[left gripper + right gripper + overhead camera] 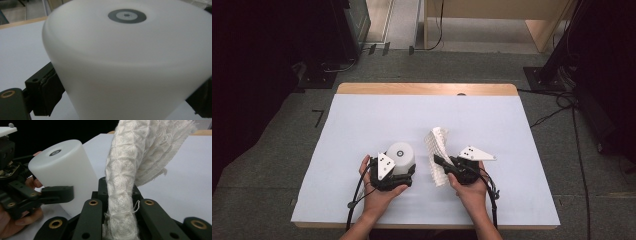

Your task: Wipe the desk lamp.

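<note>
So I've got the white cylinder point(401, 156) standing upright on the bench point(362, 120), long axis straight up, flat top with its little grey ring facing the ceiling. It sits a bit left of the middle, closer to the near edge than the far one. My left hand-held gripper point(404, 172) has its jaws on either side of it down low. They're spread wide around the body, and I honestly can't tell if the pads are pressing on it or just sitting alongside.

My right hand-held gripper point(438, 161) is clamped tight on a white knitted cloth point(437, 150). The cloth hangs as a long strip, its long axis running roughly from the near edge toward the far edge, with the top end rising and flopping over. It's just right of the cylinder, near but not touching it.

The high view gives the layout: both hands near the near edge, cylinder left, cloth right. The left gripper view puts the cylinder point(125, 65) right up close and blurry, with one black pad point(47, 92) beside its lower wall. The right gripper view shows the cloth point(125, 195) pinched between the jaws, its bubbly knit and frayed edge, plus the cylinder point(62, 172) from the side with the left hand-held gripper point(57, 195) against it.
</note>
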Motion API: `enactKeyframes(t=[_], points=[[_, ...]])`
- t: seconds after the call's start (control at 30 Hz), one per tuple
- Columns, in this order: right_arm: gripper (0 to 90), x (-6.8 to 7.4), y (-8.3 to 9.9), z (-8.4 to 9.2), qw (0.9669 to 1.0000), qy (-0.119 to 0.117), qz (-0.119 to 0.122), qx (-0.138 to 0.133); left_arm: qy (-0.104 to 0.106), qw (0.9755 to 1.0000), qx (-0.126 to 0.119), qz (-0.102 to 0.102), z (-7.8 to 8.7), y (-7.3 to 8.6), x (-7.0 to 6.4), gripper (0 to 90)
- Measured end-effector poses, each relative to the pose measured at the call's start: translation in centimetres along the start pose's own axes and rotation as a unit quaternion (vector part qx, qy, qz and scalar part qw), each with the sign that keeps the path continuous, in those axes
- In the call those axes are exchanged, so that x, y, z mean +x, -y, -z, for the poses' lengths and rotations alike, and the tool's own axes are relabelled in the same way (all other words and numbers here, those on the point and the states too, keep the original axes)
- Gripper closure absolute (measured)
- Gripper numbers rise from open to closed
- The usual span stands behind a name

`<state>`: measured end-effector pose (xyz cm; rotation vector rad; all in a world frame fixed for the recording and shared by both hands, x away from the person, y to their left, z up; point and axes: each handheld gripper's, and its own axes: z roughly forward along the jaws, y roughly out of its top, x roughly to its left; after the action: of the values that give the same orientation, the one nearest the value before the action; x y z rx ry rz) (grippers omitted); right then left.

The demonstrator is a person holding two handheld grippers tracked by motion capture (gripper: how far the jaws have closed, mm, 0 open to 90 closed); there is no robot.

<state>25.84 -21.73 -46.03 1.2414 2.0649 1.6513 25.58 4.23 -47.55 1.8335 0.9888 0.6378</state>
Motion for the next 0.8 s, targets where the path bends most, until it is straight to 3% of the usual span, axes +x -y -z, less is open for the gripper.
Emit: enactKeyframes(t=[0.07, 0.13, 0.23, 0.3, 0.33, 0.37, 0.4, 0.63, 0.8], points=[[79.3, 0.0, 0.2, -0.2, 1.0, -0.001, 0.003, 0.004, 0.005, 1.0, -0.004, -0.005, 0.0, 0.0, 0.0, 8.3], [79.4, 0.1, 0.4, -0.6, 0.9999, -0.001, 0.004, 0.011, 0.028, 0.9996, -0.002, -0.009, 0.0, -0.1, 0.7, 8.6], [79.4, 0.3, 0.8, -1.1, 0.9997, -0.007, 0.005, 0.022, 0.087, 0.9959, -0.005, 0.024, 0.1, -0.3, 2.7, 8.7], [79.4, 0.6, 0.9, -1.4, 0.9995, -0.015, 0.006, 0.028, 0.144, 0.9875, -0.021, 0.061, 0.2, -0.4, 4.2, 8.8], [79.4, 0.9, 1.0, -1.6, 0.9993, -0.019, 0.004, 0.033, 0.176, 0.981, -0.027, 0.076, 0.3, -0.5, 5.0, 8.8], [79.5, 1.2, 1.1, -1.9, 0.999, -0.027, 0.006, 0.035, 0.193, 0.9773, -0.033, 0.08, 0.4, -0.5, 5.4, 8.8], [79.5, 1.5, 1.2, -2.1, 0.9988, -0.033, 0.008, 0.036, 0.202, 0.9755, -0.038, 0.079, 0.5, -0.5, 5.5, 8.8], [79.9, 2.9, 1.1, -2.8, 0.9979, -0.049, 0.016, 0.039, 0.225, 0.974, -0.016, 0.025, 0.1, -0.6, 4.6, 8.9], [79.9, 2.9, -0.4, -1.4, 0.9977, -0.068, 0.001, -0.001, 0.237, 0.9715, 0.002, 0.004, -0.2, -0.5, 3.6, 8.9]])
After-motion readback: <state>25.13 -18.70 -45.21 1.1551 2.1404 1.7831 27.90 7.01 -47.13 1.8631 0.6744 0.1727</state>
